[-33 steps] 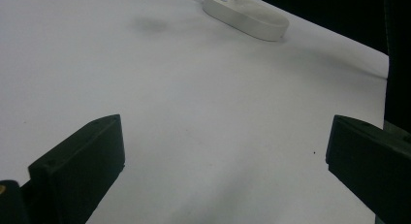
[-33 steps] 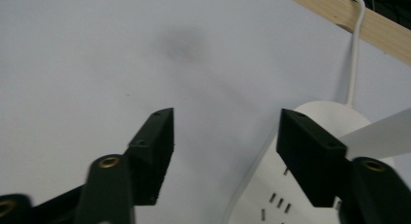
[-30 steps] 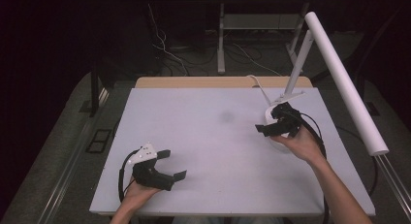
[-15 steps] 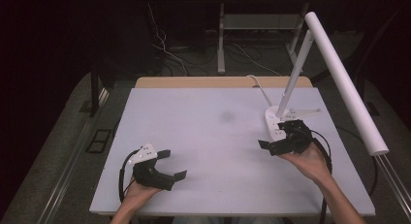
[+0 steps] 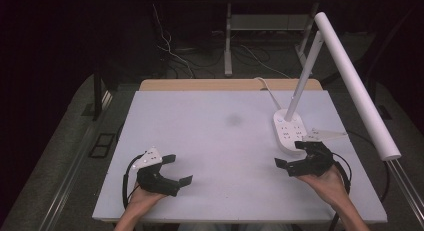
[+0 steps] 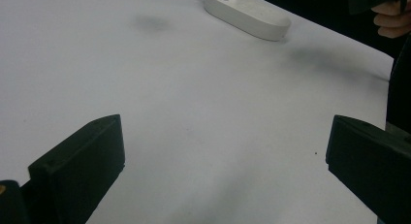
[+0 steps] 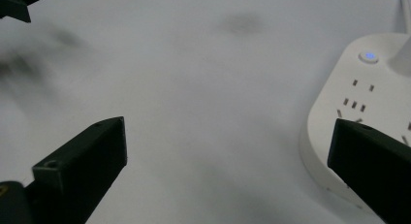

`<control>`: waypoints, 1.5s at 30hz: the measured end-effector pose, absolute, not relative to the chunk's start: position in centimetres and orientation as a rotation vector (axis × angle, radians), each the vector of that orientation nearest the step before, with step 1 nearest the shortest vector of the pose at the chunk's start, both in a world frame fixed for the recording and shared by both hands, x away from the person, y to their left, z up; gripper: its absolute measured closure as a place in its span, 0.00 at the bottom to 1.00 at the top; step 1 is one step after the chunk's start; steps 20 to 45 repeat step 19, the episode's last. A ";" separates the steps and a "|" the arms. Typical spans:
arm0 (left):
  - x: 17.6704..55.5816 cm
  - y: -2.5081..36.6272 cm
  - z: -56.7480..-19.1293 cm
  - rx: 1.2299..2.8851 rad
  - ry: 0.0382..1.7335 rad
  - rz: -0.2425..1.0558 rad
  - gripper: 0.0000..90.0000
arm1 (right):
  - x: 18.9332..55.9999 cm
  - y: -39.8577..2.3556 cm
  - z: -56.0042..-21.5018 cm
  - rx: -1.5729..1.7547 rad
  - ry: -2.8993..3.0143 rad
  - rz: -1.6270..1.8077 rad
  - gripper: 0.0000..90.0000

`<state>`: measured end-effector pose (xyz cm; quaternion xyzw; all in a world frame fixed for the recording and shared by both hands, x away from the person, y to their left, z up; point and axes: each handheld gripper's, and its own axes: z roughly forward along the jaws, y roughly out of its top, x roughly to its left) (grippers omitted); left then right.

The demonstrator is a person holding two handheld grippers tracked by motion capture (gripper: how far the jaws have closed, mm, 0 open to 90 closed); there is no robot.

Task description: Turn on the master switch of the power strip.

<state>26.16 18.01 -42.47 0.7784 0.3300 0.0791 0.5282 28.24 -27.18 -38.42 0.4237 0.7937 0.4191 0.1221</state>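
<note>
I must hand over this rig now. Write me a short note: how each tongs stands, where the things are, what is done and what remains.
Left tongs: open, holding nothing, low over the near left part of the table.
Right tongs: open, holding nothing, just in front of the lamp base.
Things: the white lamp base with sockets stands at the right of the table, its small blue light on.
Done: nothing is gripped.
Left: probably reach for the lamp base with the right tongs.
</note>
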 end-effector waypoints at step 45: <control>26.3 18.2 -42.5 1.863 0.792 0.193 0.00 | 24.5 -29.1 -41.8 1.296 2.215 1.299 0.00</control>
